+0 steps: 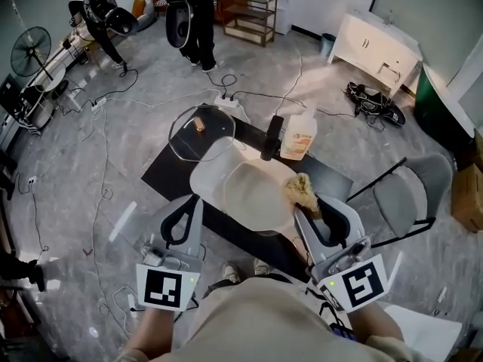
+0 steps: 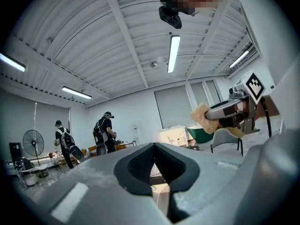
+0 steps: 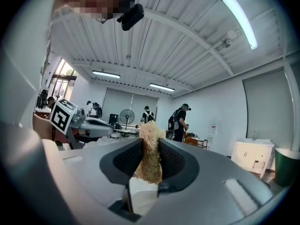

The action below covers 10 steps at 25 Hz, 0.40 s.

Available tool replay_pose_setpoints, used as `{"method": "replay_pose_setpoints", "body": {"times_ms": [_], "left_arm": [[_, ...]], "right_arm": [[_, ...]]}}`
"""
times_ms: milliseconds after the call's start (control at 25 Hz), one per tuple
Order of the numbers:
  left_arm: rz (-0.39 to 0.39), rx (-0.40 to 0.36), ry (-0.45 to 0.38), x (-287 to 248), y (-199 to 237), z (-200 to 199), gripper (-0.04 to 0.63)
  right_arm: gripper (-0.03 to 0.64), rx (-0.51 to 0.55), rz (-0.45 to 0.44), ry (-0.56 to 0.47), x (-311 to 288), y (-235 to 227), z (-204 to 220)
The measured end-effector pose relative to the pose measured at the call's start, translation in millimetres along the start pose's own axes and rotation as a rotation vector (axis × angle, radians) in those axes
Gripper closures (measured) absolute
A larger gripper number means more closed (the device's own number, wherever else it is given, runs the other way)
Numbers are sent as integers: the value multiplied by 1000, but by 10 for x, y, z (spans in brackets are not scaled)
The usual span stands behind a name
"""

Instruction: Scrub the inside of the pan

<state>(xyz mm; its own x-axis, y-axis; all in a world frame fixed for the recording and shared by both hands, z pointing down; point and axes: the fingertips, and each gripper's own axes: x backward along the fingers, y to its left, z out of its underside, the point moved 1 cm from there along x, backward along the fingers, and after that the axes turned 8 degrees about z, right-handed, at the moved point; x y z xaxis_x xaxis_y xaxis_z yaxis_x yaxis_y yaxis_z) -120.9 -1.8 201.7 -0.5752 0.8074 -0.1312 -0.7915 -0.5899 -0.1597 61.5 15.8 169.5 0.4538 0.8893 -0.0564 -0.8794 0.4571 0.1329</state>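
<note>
The pan [image 1: 245, 198], pale inside, sits on a black table [image 1: 170, 168], and its black handle [image 1: 271, 138] points away from me. My right gripper [image 1: 303, 206] is over the pan's right rim, shut on a tan fibrous scrubber [image 1: 301, 190]. In the right gripper view the scrubber [image 3: 149, 156] is pinched between the jaws of the right gripper [image 3: 149, 162]. At the pan's left rim my left gripper [image 1: 192, 202] is shut and holds nothing. Its jaws meet in the left gripper view [image 2: 157, 175], where the scrubber [image 2: 202, 117] also shows at the right.
A glass lid [image 1: 201, 131] lies behind the pan at the left and a detergent bottle [image 1: 299, 136] stands behind it at the right. A grey chair [image 1: 411, 198] is to the right of the table. Cables cross the floor. People [image 1: 189, 13] and a fan [image 1: 30, 51] stand far back.
</note>
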Motion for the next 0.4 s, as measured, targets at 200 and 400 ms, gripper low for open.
{"method": "replay_pose_setpoints", "body": {"times_ms": [200,400], "left_arm": [[15,8,-19,-9,-17,-65,594],[20,73,-33,-10,44,-27,594]], "right_arm": [[514,-6,-9,3,-19,-13,29],[514,-11,-10,15,-52,48,71]]}}
